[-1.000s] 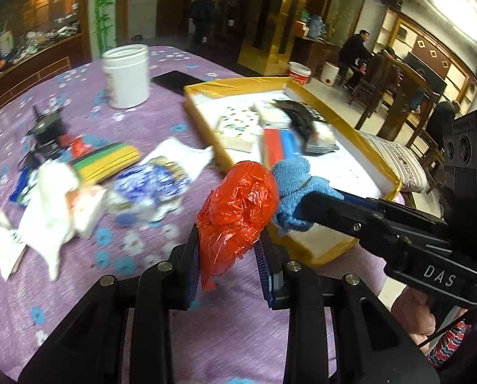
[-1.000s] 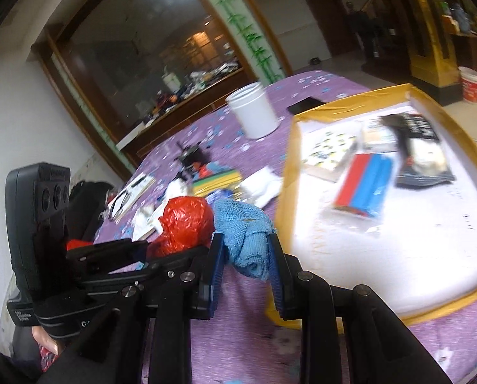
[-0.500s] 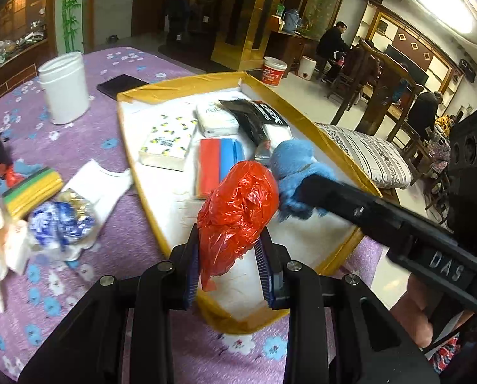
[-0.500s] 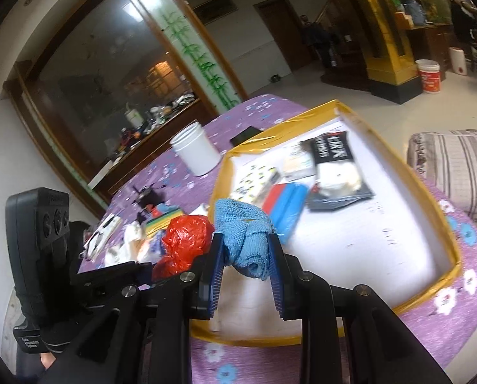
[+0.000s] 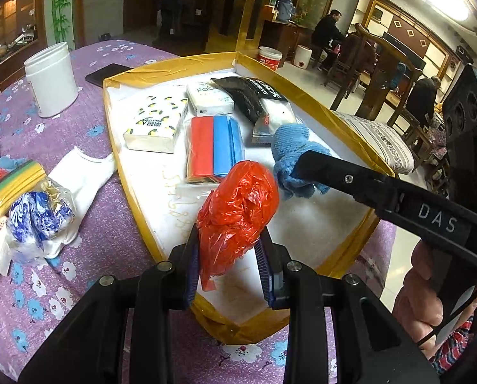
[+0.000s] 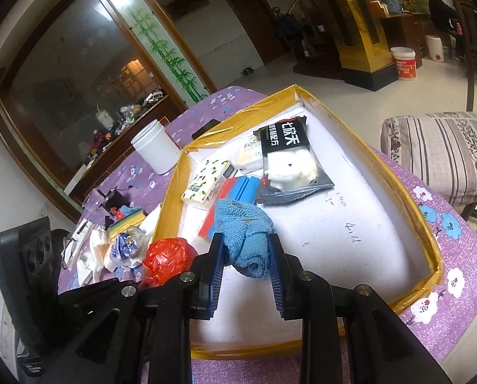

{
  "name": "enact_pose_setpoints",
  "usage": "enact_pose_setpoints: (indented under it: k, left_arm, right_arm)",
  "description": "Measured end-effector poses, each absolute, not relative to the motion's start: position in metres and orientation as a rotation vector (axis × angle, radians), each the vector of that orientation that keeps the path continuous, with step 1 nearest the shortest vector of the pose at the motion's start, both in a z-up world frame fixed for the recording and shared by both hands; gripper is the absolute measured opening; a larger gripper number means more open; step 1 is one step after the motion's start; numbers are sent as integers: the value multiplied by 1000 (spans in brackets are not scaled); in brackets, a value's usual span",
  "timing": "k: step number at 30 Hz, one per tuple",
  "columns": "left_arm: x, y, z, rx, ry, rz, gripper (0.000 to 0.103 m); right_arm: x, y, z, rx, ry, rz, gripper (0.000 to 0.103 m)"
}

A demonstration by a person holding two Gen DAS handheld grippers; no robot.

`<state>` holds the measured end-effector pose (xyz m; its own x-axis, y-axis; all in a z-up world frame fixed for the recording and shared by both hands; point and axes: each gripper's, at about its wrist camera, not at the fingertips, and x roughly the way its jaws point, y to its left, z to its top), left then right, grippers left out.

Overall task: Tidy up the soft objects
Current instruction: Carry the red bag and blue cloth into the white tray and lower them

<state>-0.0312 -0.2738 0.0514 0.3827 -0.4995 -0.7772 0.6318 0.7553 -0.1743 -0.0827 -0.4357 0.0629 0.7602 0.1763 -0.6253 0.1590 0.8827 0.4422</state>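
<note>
A round surface covered in purple flowered cloth is shown, with a shallow white tray edged in yellow tape laid on its right part. Inside the tray, at its far end, several soft packs are lined up: a lemon-print tissue pack, a red and blue folded cloth pack, and a black and clear pouch of white pads. The near half of the tray floor is bare.

Two items are held above that bare floor. A crumpled red plastic bag is pinched upright in the left gripper, its pads pressed against the bag's lower part. A blue terry cloth bundle is clamped in the right gripper, jaws narrow around it. The two are carried side by side, the red bag to the left of the blue cloth; the blue cloth sits slightly farther into the tray. For both, the drop spot likely lies straight below and just ahead.

On the cloth left of the tray, other soft items wait in a loose heap; their exact kinds are hard to make out. Whether either bundle touches the tray floor cannot be told. Only part of a hand is visible at the right edge.
</note>
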Motion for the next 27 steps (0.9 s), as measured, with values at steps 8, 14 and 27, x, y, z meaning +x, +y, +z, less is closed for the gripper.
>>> enact_pose_setpoints:
  k: [8,14,27]
  left_arm:
    - [-38,-276,52,183,908,-722,29]
    - [-37,-274,52,162,912,-728,31]
    - [-43,-271,59,151,871,-738,57]
  right_arm:
    - [-85,-434,64,495,708,14,30]
    - [-87,-434,64,495,704,14,31]
    - [-89,-436,66,520,694,41,36]
